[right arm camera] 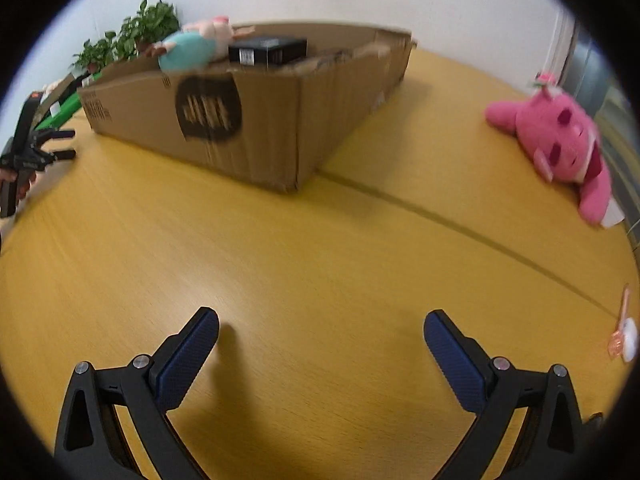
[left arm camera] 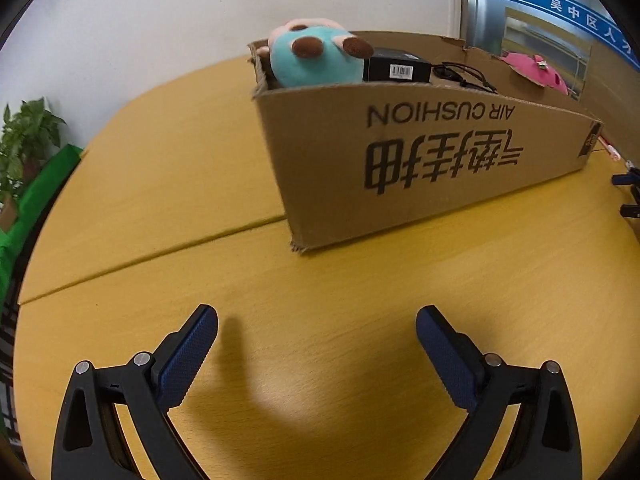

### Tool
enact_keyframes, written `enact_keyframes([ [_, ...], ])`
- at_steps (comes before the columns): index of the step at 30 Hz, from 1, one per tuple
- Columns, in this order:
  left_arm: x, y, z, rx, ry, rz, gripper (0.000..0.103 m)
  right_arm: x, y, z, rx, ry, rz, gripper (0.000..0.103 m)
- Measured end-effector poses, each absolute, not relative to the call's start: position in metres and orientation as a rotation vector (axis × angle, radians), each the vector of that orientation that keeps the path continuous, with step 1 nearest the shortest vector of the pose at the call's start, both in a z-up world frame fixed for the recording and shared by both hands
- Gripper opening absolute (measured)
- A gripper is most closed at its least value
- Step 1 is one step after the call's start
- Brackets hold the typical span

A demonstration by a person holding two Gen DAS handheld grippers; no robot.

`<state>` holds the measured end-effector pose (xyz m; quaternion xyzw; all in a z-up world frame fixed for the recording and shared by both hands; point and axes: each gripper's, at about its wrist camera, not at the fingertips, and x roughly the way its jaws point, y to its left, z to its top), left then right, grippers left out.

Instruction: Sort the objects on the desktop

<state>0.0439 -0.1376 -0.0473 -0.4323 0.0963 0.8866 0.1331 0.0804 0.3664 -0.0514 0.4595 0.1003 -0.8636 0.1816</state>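
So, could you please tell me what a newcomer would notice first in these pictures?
The long cardboard box on the yellow table dominates, with a teal plush toy and a black carton poking out of one end. A pink plush toy lies on the table outside it.

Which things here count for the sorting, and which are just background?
For the job:
cardboard box
teal plush and black carton, already in the box
pink plush, on the table outside the box
small orange-and-white item near the table edge

Just there:
potted plants
wooden table
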Motion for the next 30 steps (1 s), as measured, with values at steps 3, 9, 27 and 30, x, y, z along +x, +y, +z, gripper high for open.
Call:
enact_keyframes([
  [3, 0.043, -0.151, -0.048, -1.264, 0.235, 2.518, 0.103, 0.088, 0.375, -0.05, 1.226, 0.272, -2.447, 0.103],
  [9, 0.033, -0.165, -0.047, -1.24, 0.273, 2.444, 0.103, 0.089, 0.38, -0.049, 1.171, 0.337, -2.348, 0.103],
  [27, 0.009, -0.183, -0.045, -1.195, 0.334, 2.337, 0.103, 0.076, 0.378, -0.045, 1.159, 0.377, -2.304, 0.103],
  [30, 0.009, -0.184, -0.046, -1.194, 0.334, 2.338, 0.103, 0.076, 0.378, -0.045, 1.159, 0.378, -2.304, 0.103],
])
